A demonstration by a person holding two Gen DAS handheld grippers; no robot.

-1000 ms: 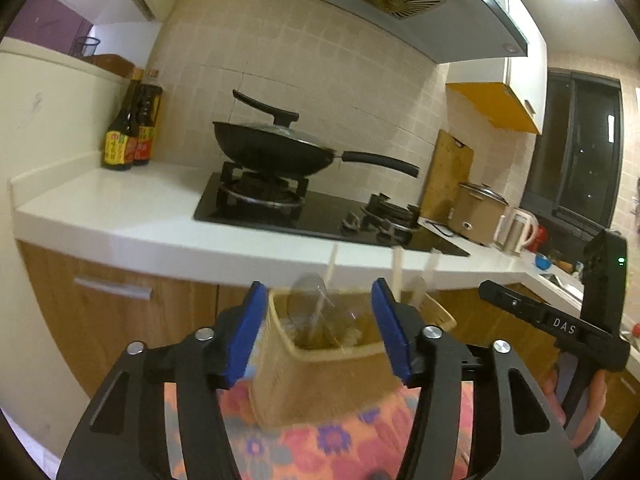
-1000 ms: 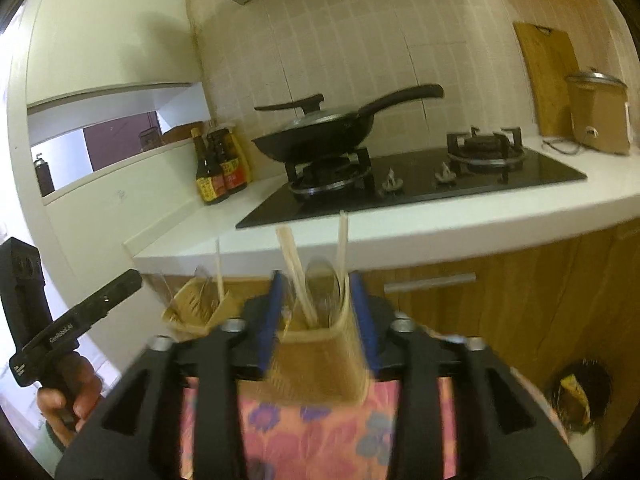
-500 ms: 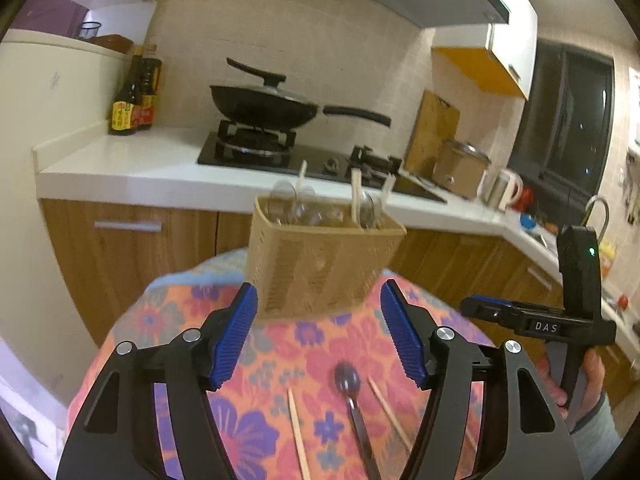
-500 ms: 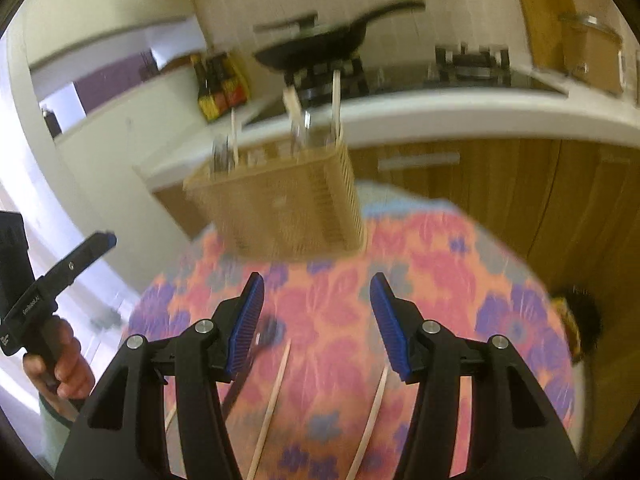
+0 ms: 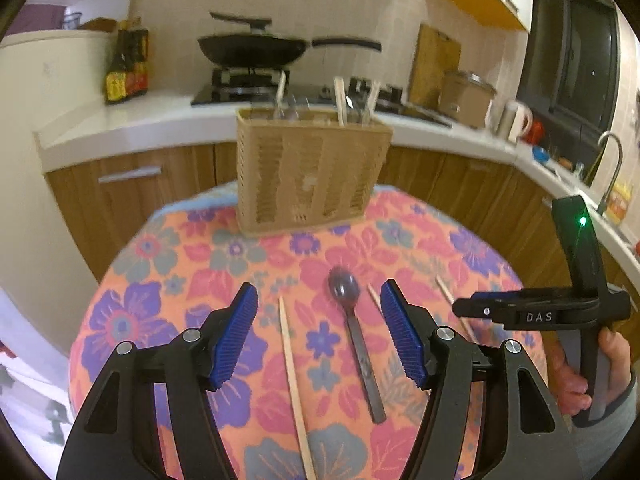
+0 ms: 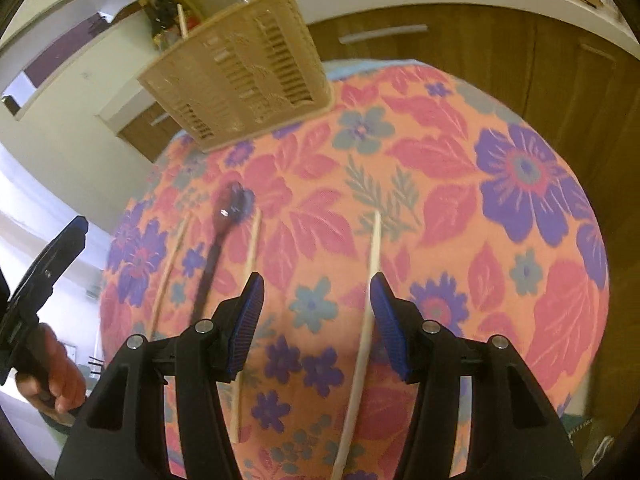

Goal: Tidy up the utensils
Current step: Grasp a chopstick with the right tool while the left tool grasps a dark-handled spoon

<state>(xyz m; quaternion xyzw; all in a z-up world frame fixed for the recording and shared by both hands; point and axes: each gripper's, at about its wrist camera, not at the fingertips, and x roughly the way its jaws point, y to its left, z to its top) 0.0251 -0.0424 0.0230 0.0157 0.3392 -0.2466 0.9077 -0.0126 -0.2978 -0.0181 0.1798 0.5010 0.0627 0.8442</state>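
We saw a woven tan plastic basket [image 5: 310,176] at 12 o'clock on the flowery cloth [image 5: 168,264]. A dark metal spoon [image 5: 354,332] and thin wooden chopsticks [image 5: 294,380] lay flat. Our left gripper [image 5: 318,336] and right gripper [image 6: 316,328] hovered wide open, holding nothing.

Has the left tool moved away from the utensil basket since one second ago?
Yes. The left tool has drawn back from the basket, which now stands clear beyond its open fingers; before, they flanked it.

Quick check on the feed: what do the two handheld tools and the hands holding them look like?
Both tools are black, with ribbed blue pads on the fingers and silver screw heads. Left tool; right tool. From the left camera, the right tool's body carries white "DAS" lettering and a green light, held by a bare hand with a grey cuff.
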